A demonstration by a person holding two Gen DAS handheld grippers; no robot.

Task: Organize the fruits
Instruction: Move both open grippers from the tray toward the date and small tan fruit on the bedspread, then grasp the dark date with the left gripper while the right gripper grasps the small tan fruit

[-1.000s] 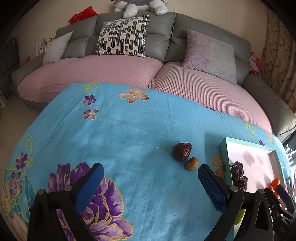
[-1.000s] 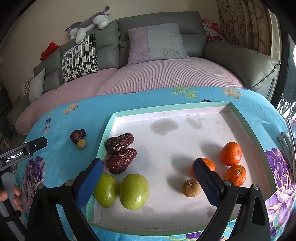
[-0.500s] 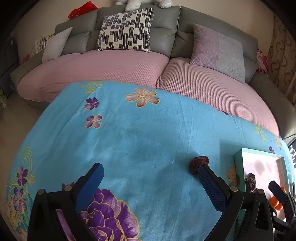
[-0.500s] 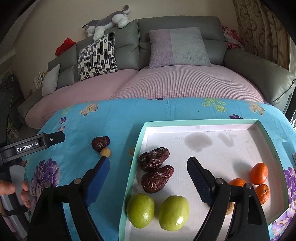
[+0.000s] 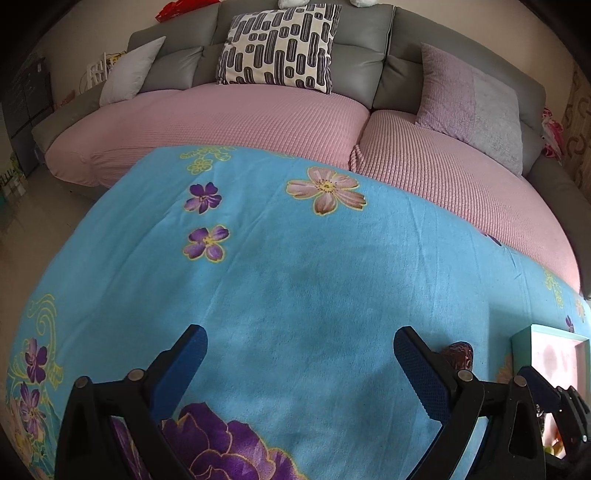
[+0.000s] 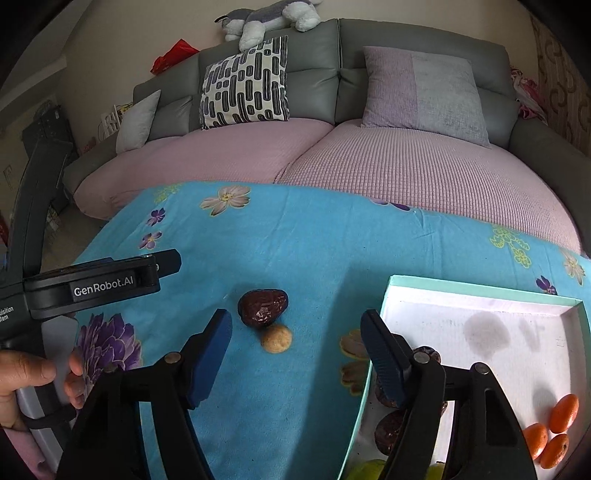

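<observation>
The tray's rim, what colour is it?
Mint green; the tray's rim shows best in the right wrist view.

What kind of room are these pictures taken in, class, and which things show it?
Most likely a home living room: a grey sofa with pink seat covers, a patterned cushion and a plush toy on its back, and a floral blue cloth over the table.

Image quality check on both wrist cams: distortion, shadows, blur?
Left wrist: heavy fisheye bowing of the blue tablecloth, black corner vignette, soft shadow mid-cloth, sharp. Right wrist: same bowing, shadow across cloth beside the tray, dark date crisp, no glare or motion blur.
</observation>
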